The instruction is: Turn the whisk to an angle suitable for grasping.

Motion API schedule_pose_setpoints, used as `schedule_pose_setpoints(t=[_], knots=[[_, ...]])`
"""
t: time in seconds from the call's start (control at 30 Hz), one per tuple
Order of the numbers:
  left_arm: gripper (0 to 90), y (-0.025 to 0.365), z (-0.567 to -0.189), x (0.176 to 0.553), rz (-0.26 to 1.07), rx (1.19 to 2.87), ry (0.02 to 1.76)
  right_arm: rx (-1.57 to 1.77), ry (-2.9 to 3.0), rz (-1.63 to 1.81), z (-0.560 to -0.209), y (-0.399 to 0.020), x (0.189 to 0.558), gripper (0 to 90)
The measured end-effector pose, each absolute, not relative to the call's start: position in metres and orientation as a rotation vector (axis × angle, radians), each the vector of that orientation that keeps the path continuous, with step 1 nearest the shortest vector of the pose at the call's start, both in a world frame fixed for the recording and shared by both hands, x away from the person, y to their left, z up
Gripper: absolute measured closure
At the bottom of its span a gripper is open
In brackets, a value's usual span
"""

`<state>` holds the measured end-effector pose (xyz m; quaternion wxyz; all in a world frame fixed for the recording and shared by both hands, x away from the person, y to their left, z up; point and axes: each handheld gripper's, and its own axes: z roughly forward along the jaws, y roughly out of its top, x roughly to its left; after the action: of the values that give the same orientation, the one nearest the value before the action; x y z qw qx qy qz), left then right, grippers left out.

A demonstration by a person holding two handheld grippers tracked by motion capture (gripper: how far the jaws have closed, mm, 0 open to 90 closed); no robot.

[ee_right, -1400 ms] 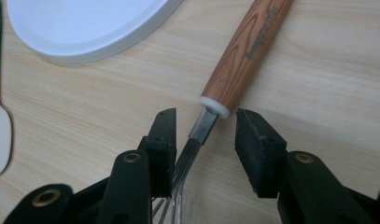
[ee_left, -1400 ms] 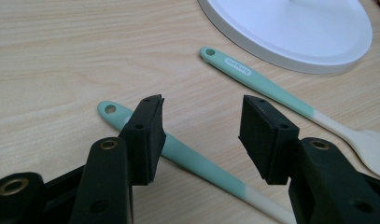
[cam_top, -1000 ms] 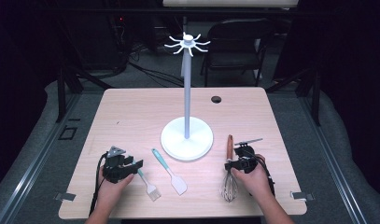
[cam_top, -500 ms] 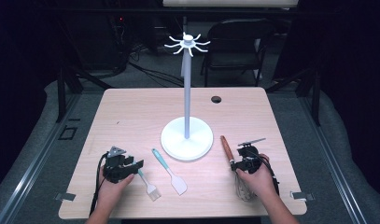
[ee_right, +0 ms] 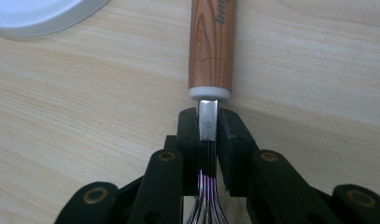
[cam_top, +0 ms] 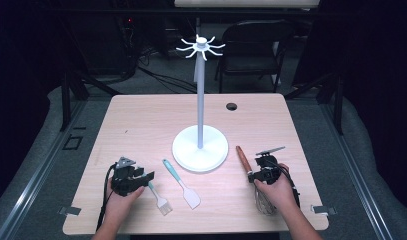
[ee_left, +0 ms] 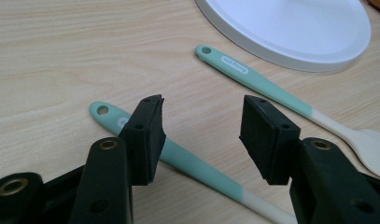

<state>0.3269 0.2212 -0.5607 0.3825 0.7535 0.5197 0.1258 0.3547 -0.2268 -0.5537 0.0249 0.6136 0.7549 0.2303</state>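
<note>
A whisk with a wooden handle (cam_top: 243, 157) (ee_right: 213, 46) lies on the table's right side, its wires (cam_top: 263, 203) under the person's right hand. My right gripper (cam_top: 256, 175) (ee_right: 207, 127) has just been closing and is now shut on the whisk's metal neck, right behind the handle. On the left, my left gripper (cam_top: 144, 179) (ee_left: 201, 135) stands open, jaws on either side of a teal-handled pastry brush (cam_top: 158, 197) (ee_left: 187, 163) without touching it. Beside the brush lies a teal spatula (cam_top: 182, 184) (ee_left: 253, 77).
A white stand with a round base (cam_top: 200, 148) (ee_left: 290, 28) (ee_right: 33, 14), a tall pole and hooks on top (cam_top: 201, 47) rises mid-table. A small dark hole (cam_top: 231, 106) sits near the far edge. A chair stands behind the table.
My right gripper's jaws have closed on the whisk's neck, and the whisk's wire end has swung to the right under the hand. The left gripper has stayed put.
</note>
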Motion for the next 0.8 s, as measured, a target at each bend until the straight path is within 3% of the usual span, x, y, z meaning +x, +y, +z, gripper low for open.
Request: schedule_pose_setpoints(t=[0.8], knots=[[48.6, 0.218, -0.559, 0.326, 0.307, 1.916, 1.303, 1.859, 2.301, 0.782, -0.546, -0.229, 0.345, 81.0]])
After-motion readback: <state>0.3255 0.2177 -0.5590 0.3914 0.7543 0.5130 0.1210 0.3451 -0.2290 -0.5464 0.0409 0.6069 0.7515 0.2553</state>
